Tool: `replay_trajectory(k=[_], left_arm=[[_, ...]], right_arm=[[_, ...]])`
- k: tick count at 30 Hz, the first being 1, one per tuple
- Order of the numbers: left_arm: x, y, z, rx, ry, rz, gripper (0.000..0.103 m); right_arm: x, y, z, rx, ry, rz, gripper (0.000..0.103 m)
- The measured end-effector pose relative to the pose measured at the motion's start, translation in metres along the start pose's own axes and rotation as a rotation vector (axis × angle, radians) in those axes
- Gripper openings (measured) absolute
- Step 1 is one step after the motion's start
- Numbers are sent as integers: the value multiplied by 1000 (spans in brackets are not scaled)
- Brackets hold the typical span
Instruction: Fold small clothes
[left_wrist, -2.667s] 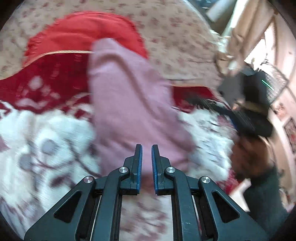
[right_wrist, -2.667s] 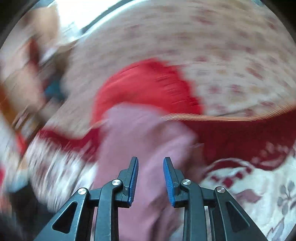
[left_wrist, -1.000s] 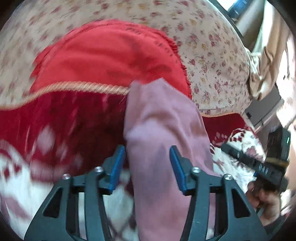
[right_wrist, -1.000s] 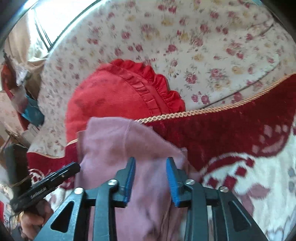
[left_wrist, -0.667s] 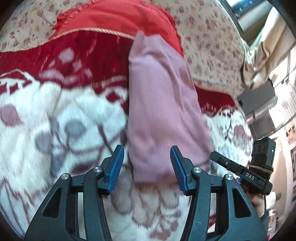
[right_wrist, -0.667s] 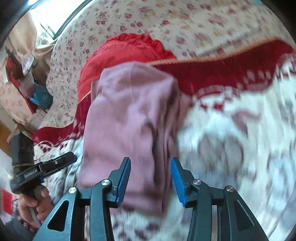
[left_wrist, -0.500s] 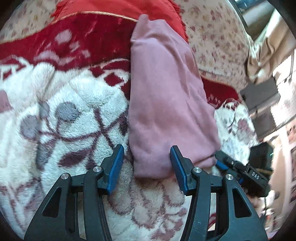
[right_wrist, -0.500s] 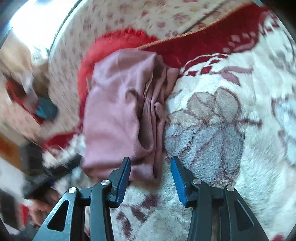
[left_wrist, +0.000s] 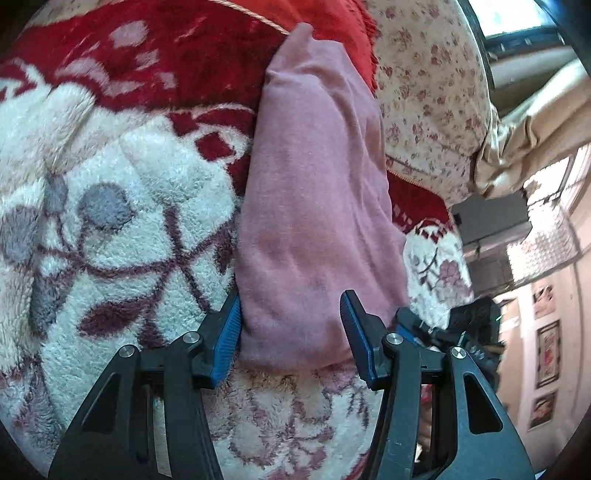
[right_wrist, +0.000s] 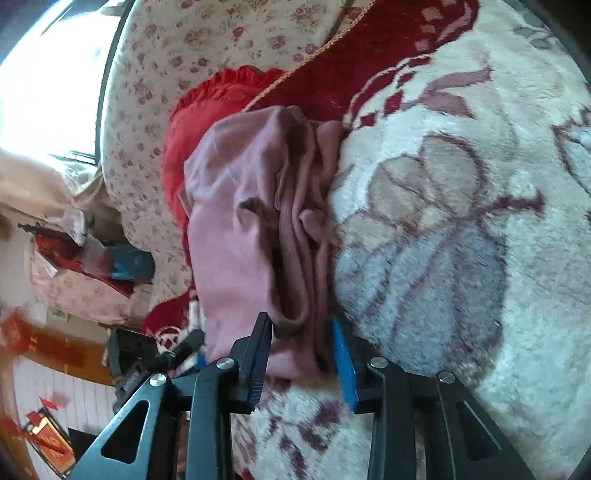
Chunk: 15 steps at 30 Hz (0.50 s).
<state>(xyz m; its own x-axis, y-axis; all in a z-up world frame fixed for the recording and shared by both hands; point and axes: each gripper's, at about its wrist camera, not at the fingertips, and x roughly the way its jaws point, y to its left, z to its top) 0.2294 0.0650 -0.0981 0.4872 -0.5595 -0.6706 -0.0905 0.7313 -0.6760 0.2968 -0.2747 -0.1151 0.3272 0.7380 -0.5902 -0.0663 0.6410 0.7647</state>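
Two claws sit at the near end of one pink cloth (left_wrist: 314, 206). It is folded into a long strip and lies on a fluffy white blanket (left_wrist: 122, 206) with purple flowers and a red edge. Its far end reaches a red pillow (right_wrist: 192, 122), and past that is a cover with small flowers (left_wrist: 424, 103).

From the left wrist view, the left claw (left_wrist: 290, 334) is open. The near end of the cloth lies between its two blue pads (left_wrist: 227, 338). The left pad is right at the cloth's side edge, maybe touching it. The right pad stands a little apart from the cloth. The cloth looks smooth and flat from this side.

From the right wrist view, the right claw (right_wrist: 301, 354) has just been closing, with the cloth between its jaws. The bunched, open edges of the cloth (right_wrist: 240, 229) fill the gap between the pads. The pads look close against the folds, but I cannot tell if they squeeze them yet. This side of the cloth is wrinkled, with many layers showing.

Each view shows the other claw as a dark shape just past the cloth's near corner. Far off, there is a bright window and a messy room.
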Motion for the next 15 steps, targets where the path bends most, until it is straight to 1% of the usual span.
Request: replay_trajectory(k=[1, 2, 3, 4, 5, 6, 8, 10, 12, 13, 15], left_arm=[[-1, -1, -1, 21, -3, 22, 38], [1, -5, -2, 56, -3, 61, 25], [3, -8, -2, 92, -3, 92, 24], [3, -9, -2, 102, -6, 95, 19], [4, -11, -3, 117, -2, 104, 17], [2, -14, -3, 137, -1, 111, 16], [-8, -19, -6, 144, -9, 92, 14], [-25, -26, -12, 151, -17, 57, 14], [-42, -24, -26, 128, -14, 19, 14], [-47, -22, -35, 121, -1, 14, 14], [-50, -14, -53, 113, 30, 41, 14]], right_arm=[[3, 5, 0, -33, -2, -9, 32], [5, 11, 0, -63, -10, -30, 32], [8, 14, 0, -82, -11, -50, 29], [11, 15, 1, -88, -13, -66, 25], [13, 17, -1, -103, -10, -95, 17], [16, 18, -1, -115, -9, -108, 15], [8, 30, -5, -151, -22, -134, 13], [-1, 41, -10, -178, -33, -128, 13], [-14, 47, -20, -173, -32, -109, 13], [-20, 48, -32, -152, -22, -92, 13], [-23, 46, -48, -138, -5, -84, 13]])
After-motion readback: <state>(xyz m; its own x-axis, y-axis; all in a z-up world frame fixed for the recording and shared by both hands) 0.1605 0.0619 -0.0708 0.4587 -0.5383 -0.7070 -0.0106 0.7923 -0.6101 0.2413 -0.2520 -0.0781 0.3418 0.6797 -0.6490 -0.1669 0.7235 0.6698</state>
